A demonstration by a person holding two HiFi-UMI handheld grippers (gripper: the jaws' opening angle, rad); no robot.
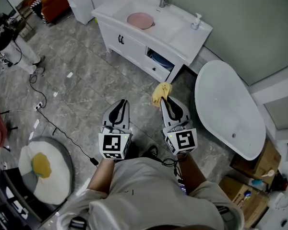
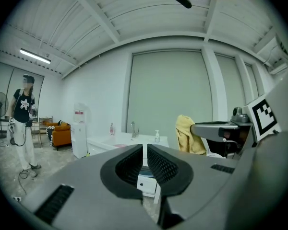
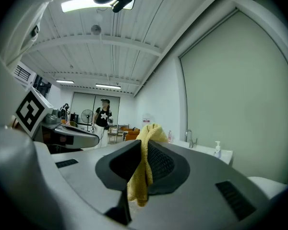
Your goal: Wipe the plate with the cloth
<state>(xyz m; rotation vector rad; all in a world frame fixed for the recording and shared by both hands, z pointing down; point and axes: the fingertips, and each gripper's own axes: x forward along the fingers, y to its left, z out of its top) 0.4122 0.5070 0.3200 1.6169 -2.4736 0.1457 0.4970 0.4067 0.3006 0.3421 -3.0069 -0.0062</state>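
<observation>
Right gripper [image 1: 166, 100] jaws clamped on yellow cloth [image 1: 160, 91], which hangs from the tips. Left gripper [image 1: 121, 105] jaws together, nothing between. Pink plate [image 1: 140, 20] lies in white vanity [image 1: 185, 38] sink basin, well apart from both.

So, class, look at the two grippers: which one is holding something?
The right gripper: its fingers are shut on a yellow cloth that hangs down between them. The left gripper has nothing between its fingers.
</observation>
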